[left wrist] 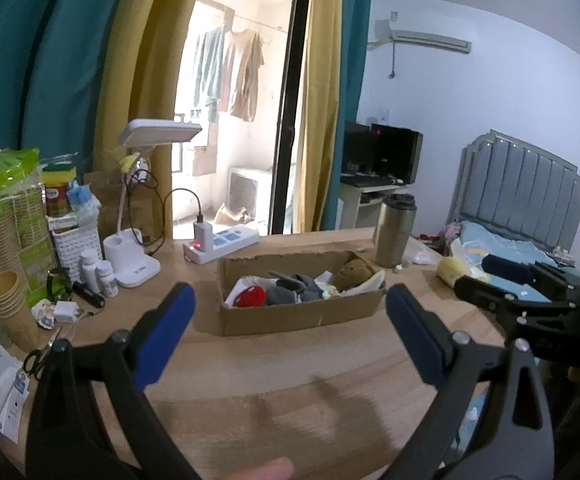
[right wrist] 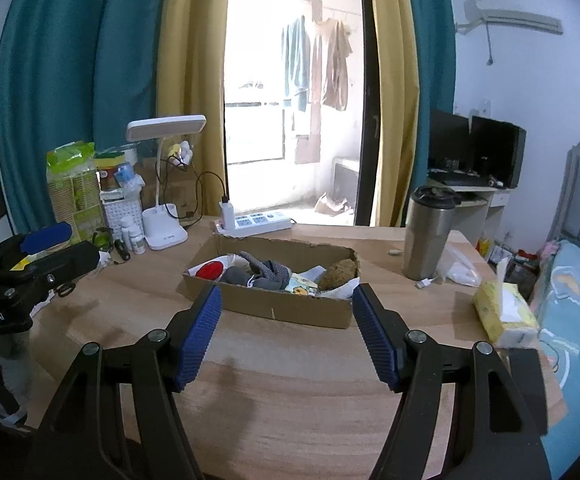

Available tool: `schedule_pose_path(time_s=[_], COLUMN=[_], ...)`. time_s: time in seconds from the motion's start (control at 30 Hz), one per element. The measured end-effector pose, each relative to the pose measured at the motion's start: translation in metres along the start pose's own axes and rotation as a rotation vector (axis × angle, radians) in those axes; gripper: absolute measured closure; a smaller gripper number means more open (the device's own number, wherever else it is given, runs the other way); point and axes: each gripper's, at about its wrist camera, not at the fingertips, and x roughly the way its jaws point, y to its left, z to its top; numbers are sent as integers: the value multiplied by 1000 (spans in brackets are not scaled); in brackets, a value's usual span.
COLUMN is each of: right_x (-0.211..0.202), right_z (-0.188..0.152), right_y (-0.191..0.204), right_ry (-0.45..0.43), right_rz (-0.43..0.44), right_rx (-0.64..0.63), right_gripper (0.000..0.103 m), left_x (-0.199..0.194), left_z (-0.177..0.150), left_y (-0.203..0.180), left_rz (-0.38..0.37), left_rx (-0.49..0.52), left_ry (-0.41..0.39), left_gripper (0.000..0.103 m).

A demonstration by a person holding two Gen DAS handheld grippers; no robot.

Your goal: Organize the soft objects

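Note:
A shallow cardboard box (left wrist: pixel 302 314) (right wrist: pixel 286 312) sits mid-table. It holds several soft things: a red and white piece (left wrist: pixel 250 295) (right wrist: pixel 210 270), a grey plush (left wrist: pixel 290 288) (right wrist: pixel 262 274), a brown plush (left wrist: pixel 354 272) (right wrist: pixel 338 274) and a printed cloth (right wrist: pixel 302 285). My left gripper (left wrist: pixel 290 328) is open and empty, held above the table in front of the box. My right gripper (right wrist: pixel 286 332) is open and empty, also just in front of the box. Each gripper shows in the other's view, the right one (left wrist: pixel 490 276) and the left one (right wrist: pixel 46 240).
A steel tumbler (right wrist: pixel 428 236) (left wrist: pixel 394 230) stands right of the box. A yellow tissue pack (right wrist: pixel 504 312) lies at the right edge. A power strip (right wrist: pixel 256 222), desk lamp (right wrist: pixel 164 216), bottles, paper cups (left wrist: pixel 8 300) and scissors (left wrist: pixel 40 354) crowd the left and back. A bed (right wrist: pixel 578 292) is right.

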Motion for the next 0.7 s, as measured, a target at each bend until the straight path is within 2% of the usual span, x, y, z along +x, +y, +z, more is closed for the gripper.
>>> schedule_pose_path(time_s=[0.37,0.7], right_x=[-27,-33], right_z=[0,1], right_y=[7,8], right_ry=[-53,-64], right_rz=[-23,-25], right_rx=[-8,-9], right_gripper=[26,26], left_x=[-26,-31], left_z=[6,9], left_y=[-3,-6], left_rz=[-13,-18], left_rx=[11,16], left_ry=[-59,-69], left_gripper=[6,6])
